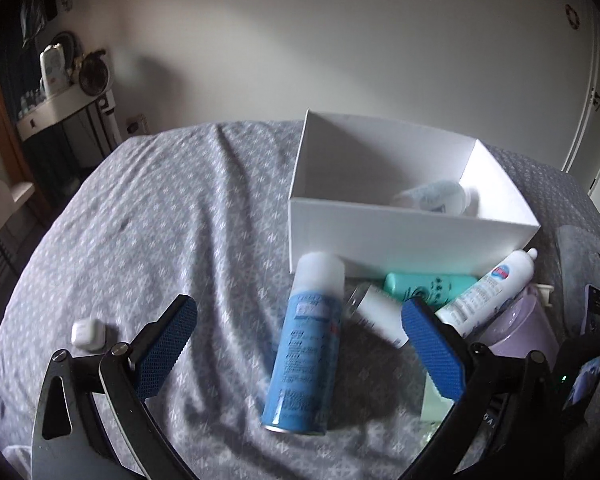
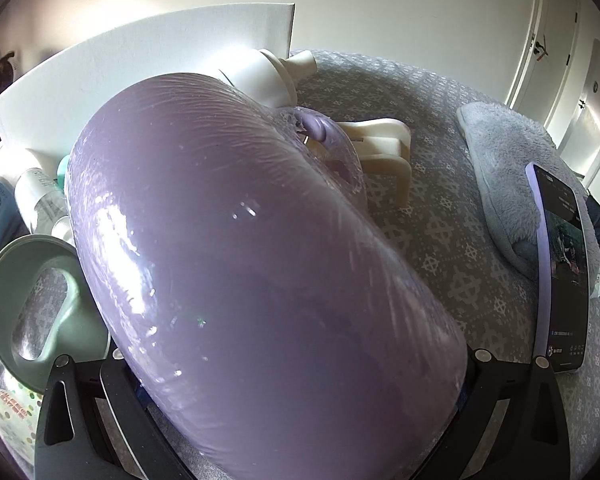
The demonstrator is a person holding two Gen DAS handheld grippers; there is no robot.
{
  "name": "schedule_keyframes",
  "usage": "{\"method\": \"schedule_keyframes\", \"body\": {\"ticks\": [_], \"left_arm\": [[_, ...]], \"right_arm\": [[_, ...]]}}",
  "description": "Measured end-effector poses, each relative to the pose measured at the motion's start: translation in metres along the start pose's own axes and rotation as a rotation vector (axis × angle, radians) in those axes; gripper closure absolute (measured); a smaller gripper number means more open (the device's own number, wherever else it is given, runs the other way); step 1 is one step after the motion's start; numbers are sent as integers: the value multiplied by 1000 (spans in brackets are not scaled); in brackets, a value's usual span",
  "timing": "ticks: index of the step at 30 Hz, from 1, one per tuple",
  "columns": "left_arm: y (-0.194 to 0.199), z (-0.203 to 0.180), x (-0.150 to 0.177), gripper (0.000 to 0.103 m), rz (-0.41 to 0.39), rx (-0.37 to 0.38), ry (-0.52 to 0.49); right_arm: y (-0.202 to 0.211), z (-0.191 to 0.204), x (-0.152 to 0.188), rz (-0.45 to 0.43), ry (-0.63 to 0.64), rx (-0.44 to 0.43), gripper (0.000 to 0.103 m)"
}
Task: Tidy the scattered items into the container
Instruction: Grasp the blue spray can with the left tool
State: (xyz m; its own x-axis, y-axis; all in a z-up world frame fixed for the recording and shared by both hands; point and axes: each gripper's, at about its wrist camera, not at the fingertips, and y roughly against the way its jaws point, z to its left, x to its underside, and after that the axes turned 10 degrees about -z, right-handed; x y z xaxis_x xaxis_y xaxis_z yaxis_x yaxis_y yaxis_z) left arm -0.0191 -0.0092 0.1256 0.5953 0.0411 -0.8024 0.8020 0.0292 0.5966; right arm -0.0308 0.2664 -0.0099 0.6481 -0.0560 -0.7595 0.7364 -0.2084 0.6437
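Observation:
A white open box (image 1: 412, 236) stands on the grey patterned bedspread (image 1: 160, 220) and holds a pale bottle (image 1: 432, 196). In front of it lie a blue spray can (image 1: 304, 344), a small white bottle (image 1: 380, 316), a teal tube (image 1: 428, 284) and a white tube (image 1: 488, 292). My left gripper (image 1: 300, 344) is open around the blue can, fingers apart from it. My right gripper (image 2: 300, 396) is shut on a large purple bottle (image 2: 240, 256), which fills its view and also shows in the left wrist view (image 1: 520, 332). The box wall (image 2: 140, 80) rises behind it.
A small white case (image 1: 87, 334) lies left on the bed. A green mirror with a handle (image 2: 28, 280), a cream clip (image 2: 388, 160), a grey plush cushion (image 2: 500, 168) and a phone (image 2: 560, 272) lie around the purple bottle. A wall and a door stand behind.

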Motion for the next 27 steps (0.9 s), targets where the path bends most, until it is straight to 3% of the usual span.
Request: {"method": "schedule_keyframes", "body": {"ticks": [4,9,19,22,24,25,27], "left_arm": [[-12,11,24,1,88,4,11],[-34,-7,39,1,188,16,-95],[-75,-47,50,1,247,36,-147],[-78,-50,51,21,253,21,-143],[-75,-46,50,46,248,11,-128],[-73,-42,50,53,246,10,-112],[-68,-34,51,52,252,57,-57]], "right_arm": [[-2,0,-1,0,0,0,0],[-1,0,-1,0,0,0,0],[-2,0,-1,0,0,0,0],[-2,0,-1,0,0,0,0],[-2,0,-1,0,0,0,0],[-3,0,-1,0,0,0,0],[-2,0,0,0,0,0,0]]}}
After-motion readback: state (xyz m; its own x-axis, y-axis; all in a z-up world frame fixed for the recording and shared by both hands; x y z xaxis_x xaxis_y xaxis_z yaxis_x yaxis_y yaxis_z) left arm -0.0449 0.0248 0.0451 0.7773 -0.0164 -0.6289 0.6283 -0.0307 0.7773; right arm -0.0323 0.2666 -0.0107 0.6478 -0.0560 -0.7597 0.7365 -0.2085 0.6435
